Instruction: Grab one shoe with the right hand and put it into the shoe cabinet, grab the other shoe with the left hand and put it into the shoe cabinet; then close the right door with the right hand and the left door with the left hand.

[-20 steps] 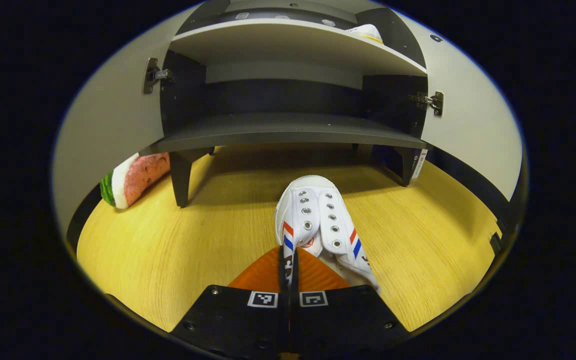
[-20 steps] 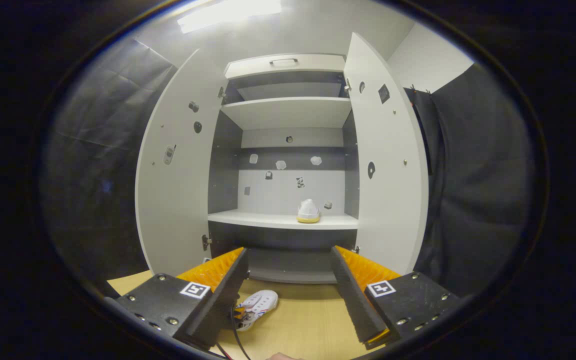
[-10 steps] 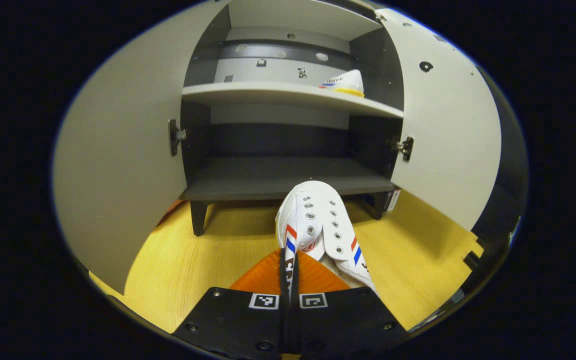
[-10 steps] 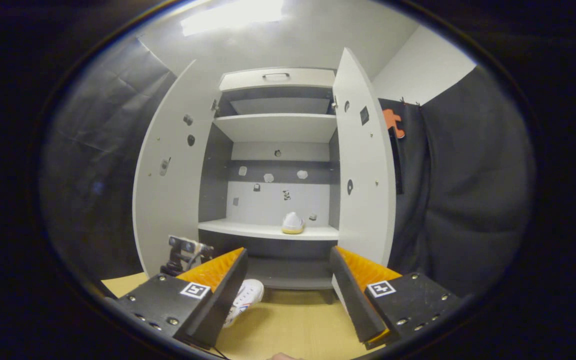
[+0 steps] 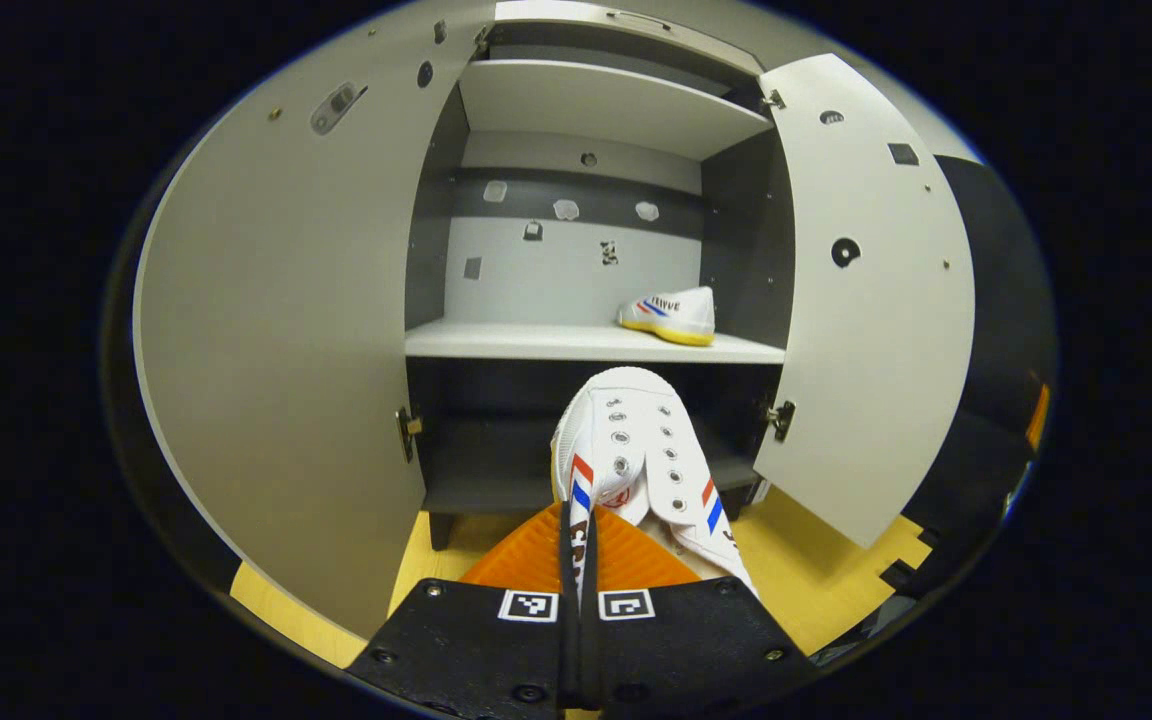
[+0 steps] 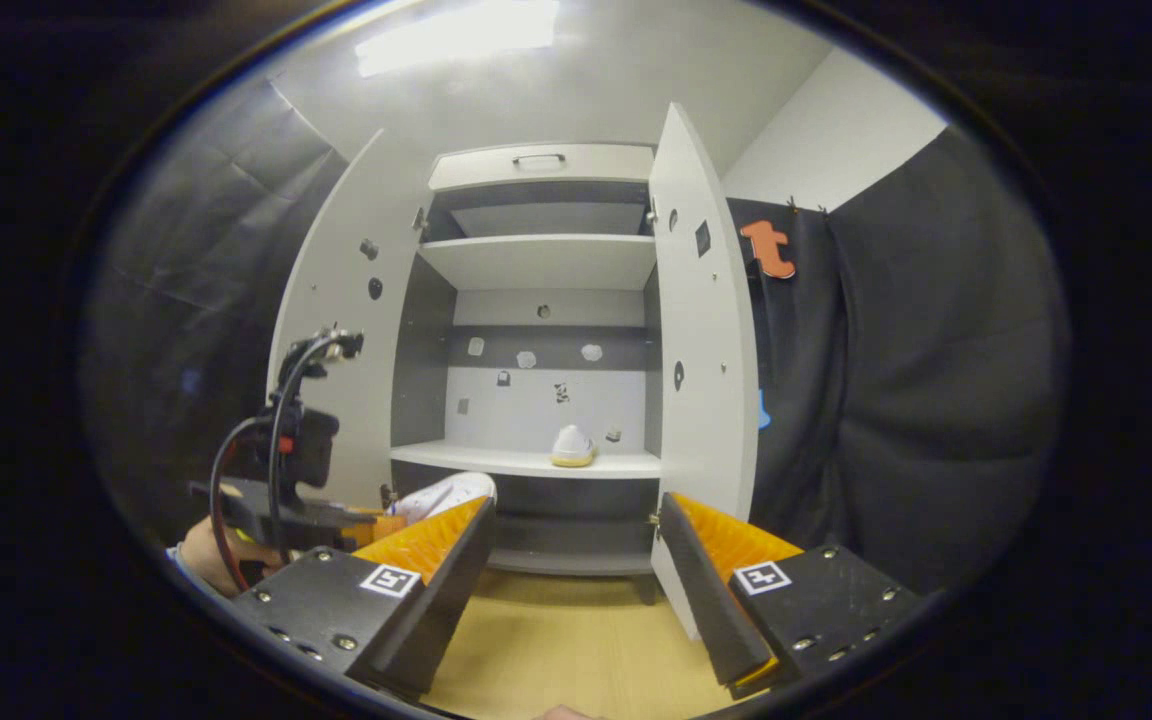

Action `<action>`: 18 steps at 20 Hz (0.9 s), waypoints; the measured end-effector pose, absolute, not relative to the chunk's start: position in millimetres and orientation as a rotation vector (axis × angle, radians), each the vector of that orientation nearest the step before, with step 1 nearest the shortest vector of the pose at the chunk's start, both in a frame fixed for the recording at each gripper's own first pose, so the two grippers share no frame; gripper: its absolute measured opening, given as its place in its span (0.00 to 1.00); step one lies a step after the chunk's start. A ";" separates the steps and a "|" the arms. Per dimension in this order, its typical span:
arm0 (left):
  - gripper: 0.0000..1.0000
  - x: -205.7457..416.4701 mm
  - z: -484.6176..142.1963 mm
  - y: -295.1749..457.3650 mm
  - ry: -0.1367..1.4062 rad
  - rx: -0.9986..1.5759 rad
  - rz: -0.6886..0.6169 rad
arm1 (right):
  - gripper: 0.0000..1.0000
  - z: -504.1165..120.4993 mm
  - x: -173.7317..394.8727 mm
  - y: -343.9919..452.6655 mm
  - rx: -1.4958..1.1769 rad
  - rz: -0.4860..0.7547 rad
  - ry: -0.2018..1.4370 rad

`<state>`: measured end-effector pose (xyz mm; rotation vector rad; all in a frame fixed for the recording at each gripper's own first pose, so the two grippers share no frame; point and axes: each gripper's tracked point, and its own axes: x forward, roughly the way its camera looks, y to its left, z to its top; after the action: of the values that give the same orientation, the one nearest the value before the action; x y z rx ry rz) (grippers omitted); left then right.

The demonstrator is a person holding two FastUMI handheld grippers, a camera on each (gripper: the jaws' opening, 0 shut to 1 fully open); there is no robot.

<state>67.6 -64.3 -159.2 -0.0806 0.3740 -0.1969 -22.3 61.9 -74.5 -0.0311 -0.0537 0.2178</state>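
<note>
Shoe (image 5: 636,450) clamped in left hand-held gripper (image 5: 577,545), right hand-held gripper (image 6: 576,560) spread, empty.

The white canvas lace-up shoe (image 5: 636,455) carries slanted red and blue stripes on each side and metal eyelets down its front, and the second white canvas shoe (image 5: 669,316), on the shelf inside the cabinet, shows the same red and blue stripes above a yellow sole. The tall shoe cabinet (image 5: 576,270) has pale grey doors (image 5: 286,330), pale grey shelves, dark grey side walls and a dark band across its light back panel. Beneath the cabinet lies a yellow wood-grain floor (image 5: 816,590).
</note>
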 end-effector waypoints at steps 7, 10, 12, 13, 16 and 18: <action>0.01 156.5 -87.2 -70.7 0.345 -0.088 -0.146 | 0.98 -78.5 -33.5 42.6 -0.004 0.216 -0.055; 0.01 201.0 -65.7 -69.5 0.356 -0.164 -0.134 | 0.98 -76.3 -39.0 26.6 0.022 0.208 -0.066; 0.00 230.5 -54.2 -65.1 0.371 -0.225 -0.122 | 0.98 -76.9 -43.2 12.2 0.037 0.190 -0.059; 0.00 245.6 -50.6 -56.3 0.372 -0.242 -0.093 | 0.98 -74.4 -46.0 5.8 0.042 0.182 -0.065; 0.01 292.4 -47.7 -35.1 0.370 -0.222 0.006 | 0.99 -68.7 -52.3 -7.1 0.051 0.173 -0.085; 0.01 311.5 -55.9 -29.9 0.403 -0.242 0.029 | 0.99 -68.6 -54.3 -14.9 0.059 0.163 -0.086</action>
<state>311.5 -29.9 -55.9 -0.2416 0.4034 0.0286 -54.3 -14.9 -68.6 0.0588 -0.0859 0.1632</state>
